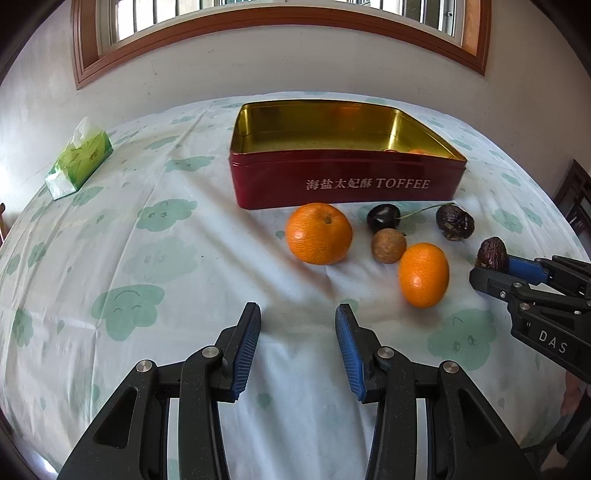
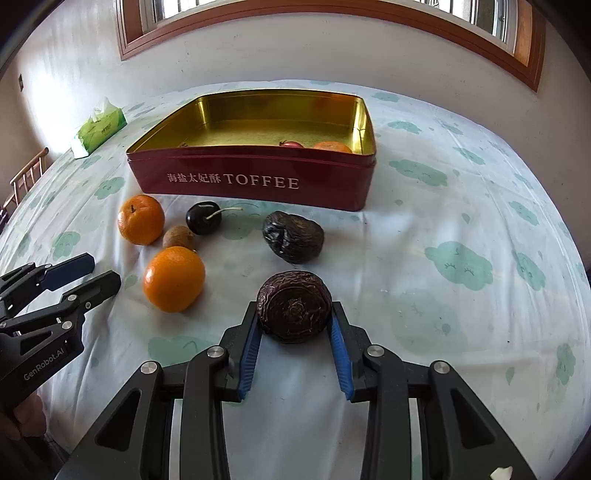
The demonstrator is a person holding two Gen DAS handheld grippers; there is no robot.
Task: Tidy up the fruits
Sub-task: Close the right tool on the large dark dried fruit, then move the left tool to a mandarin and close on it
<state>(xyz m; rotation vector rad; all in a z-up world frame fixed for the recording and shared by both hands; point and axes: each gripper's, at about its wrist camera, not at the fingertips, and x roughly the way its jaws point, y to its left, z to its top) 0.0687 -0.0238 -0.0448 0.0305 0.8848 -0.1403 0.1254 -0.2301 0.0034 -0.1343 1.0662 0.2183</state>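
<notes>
A red TOFFEE tin (image 1: 347,181) (image 2: 255,181) with a gold inside stands open at the back; an orange (image 2: 331,147) and a small red fruit (image 2: 291,144) lie in it. In front lie two oranges (image 1: 318,233) (image 1: 423,275), a dark cherry (image 1: 383,218), a small brown fruit (image 1: 388,245) and a wrinkled passion fruit (image 1: 454,222) (image 2: 293,237). My right gripper (image 2: 294,314) is shut on another wrinkled passion fruit (image 2: 294,305) (image 1: 492,254), just above the cloth. My left gripper (image 1: 297,314) is open and empty, in front of the oranges.
A green tissue pack (image 1: 79,158) (image 2: 99,127) lies at the far left of the table. The table wears a white cloth with green cloud prints (image 1: 127,306). A wall with a wooden window frame (image 1: 280,22) is behind. A wooden chair (image 2: 26,181) stands at the left.
</notes>
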